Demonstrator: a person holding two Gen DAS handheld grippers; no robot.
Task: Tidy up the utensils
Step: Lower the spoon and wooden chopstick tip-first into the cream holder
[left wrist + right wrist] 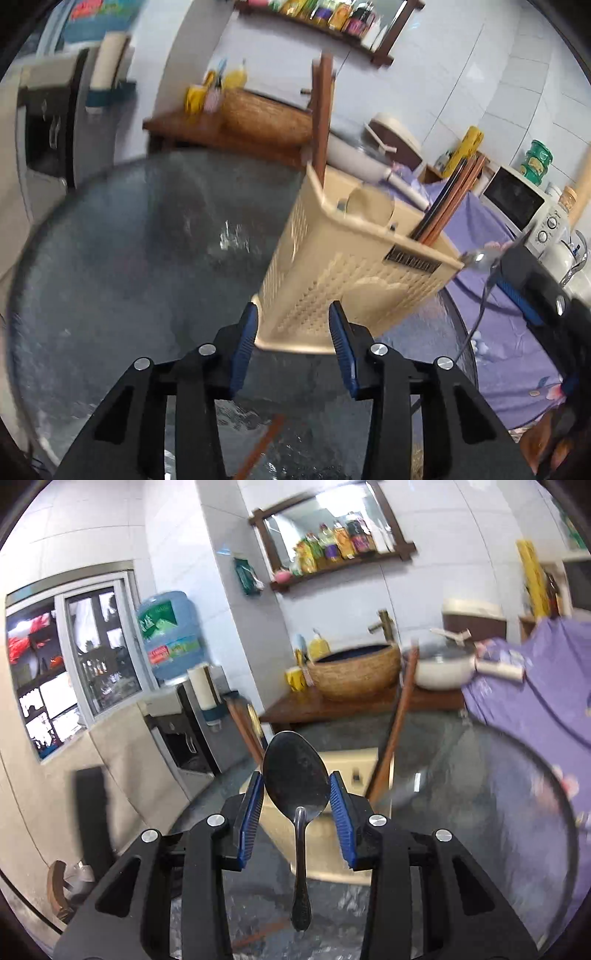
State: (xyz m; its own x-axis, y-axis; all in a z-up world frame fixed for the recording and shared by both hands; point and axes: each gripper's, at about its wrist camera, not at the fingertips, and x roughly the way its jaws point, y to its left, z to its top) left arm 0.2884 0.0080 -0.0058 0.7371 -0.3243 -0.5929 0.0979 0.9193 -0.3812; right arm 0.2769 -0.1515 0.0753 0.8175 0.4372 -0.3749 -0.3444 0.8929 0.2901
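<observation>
Right now a metal spoon [296, 775] is pinched by its bowl between the blue pads of the right gripper [297, 786], and its handle hangs down toward the glass table [498, 794]. The spoon is held just above and in front of the tan basket [343, 258], which stands on the table. Dark chopsticks [447, 199] and a wooden stick [322, 110] are already stood up inside the basket.

The left gripper [293, 321] is spread apart, and nothing is held in it. The bottom corner of the basket is seen between its blue pads, but the pads do not seem to be pressed on it.

A few things could go wrong from here. The spoon is gripped only at the smooth, round bowl, so it could be squeezed out and dropped on the glass, which would be loud. The long handle could be knocked on the basket rim if it is not lined up with a slot first. The basket looks light and tall, so it could be tipped or pushed along the slick glass if it is bumped by the spoon or by the left gripper. Then the chopsticks could be spilled out. The basket should probably be kept steady while the spoon is lowered slowly.
</observation>
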